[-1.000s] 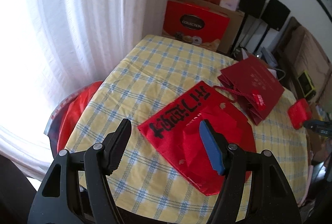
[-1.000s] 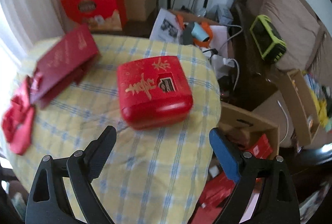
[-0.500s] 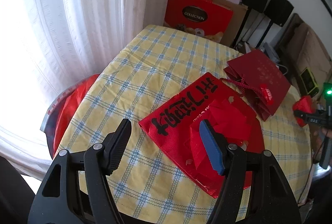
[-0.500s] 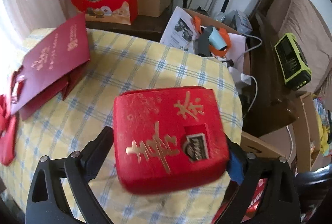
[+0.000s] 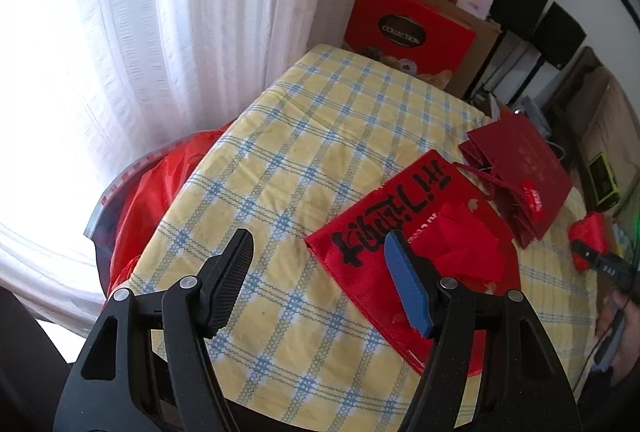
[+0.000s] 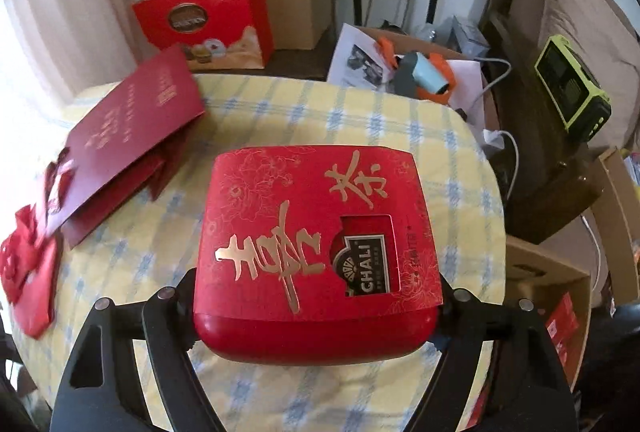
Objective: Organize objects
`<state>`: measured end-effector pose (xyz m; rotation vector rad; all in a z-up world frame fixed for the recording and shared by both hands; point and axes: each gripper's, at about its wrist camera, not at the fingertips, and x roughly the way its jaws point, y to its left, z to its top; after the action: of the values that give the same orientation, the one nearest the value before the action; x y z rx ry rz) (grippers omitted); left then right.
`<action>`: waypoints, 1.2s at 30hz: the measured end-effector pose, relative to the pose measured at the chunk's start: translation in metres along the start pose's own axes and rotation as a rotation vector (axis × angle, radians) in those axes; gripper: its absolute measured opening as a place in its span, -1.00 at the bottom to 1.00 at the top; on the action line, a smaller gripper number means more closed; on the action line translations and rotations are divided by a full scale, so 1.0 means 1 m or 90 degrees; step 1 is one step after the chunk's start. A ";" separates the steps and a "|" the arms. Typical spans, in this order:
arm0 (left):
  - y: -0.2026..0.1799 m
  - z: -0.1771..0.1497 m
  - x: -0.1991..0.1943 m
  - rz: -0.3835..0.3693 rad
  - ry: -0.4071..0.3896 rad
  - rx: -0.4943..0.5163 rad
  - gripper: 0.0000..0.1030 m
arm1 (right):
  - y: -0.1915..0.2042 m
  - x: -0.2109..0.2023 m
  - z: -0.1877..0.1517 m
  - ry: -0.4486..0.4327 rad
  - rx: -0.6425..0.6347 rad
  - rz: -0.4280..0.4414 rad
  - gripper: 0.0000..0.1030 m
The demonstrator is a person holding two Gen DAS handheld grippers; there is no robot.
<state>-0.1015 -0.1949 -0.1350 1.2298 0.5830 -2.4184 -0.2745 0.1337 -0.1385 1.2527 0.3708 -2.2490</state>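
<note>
Between right gripper (image 6: 318, 296) fingers: red tea box (image 6: 316, 256) straddled, grip unconfirmed | dark red bag (image 6: 132, 148) far-left of box | left gripper (image 5: 320, 272) spread, empty, farther off.

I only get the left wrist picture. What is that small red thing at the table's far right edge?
Observer: A red tea box with gold characters. The right gripper straddles it, fingertips hidden by the box, so I cannot confirm a grip.
Visitor: Any label?
Observer: A cut-out in its sleeve shows a dark badge reading CHALI.
Visitor: What lies past the table there?
Observer: An orange and blue gadget on printed papers.
</note>
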 end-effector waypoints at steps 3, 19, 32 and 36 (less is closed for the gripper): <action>-0.010 -0.002 -0.001 -0.014 0.001 0.021 0.27 | 0.008 -0.008 -0.011 0.003 0.010 0.020 0.59; -0.089 -0.048 0.028 -0.023 0.035 0.284 1.00 | 0.030 -0.014 -0.031 0.013 -0.009 0.024 0.61; -0.095 -0.054 0.016 -0.040 -0.023 0.350 0.22 | 0.035 -0.011 -0.038 -0.002 -0.033 0.011 0.67; -0.097 -0.053 0.010 -0.030 -0.039 0.374 0.20 | 0.032 -0.011 -0.039 -0.009 -0.028 0.025 0.69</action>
<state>-0.1198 -0.0868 -0.1526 1.3491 -0.1415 -2.7573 -0.2240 0.1299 -0.1493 1.2115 0.3844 -2.2031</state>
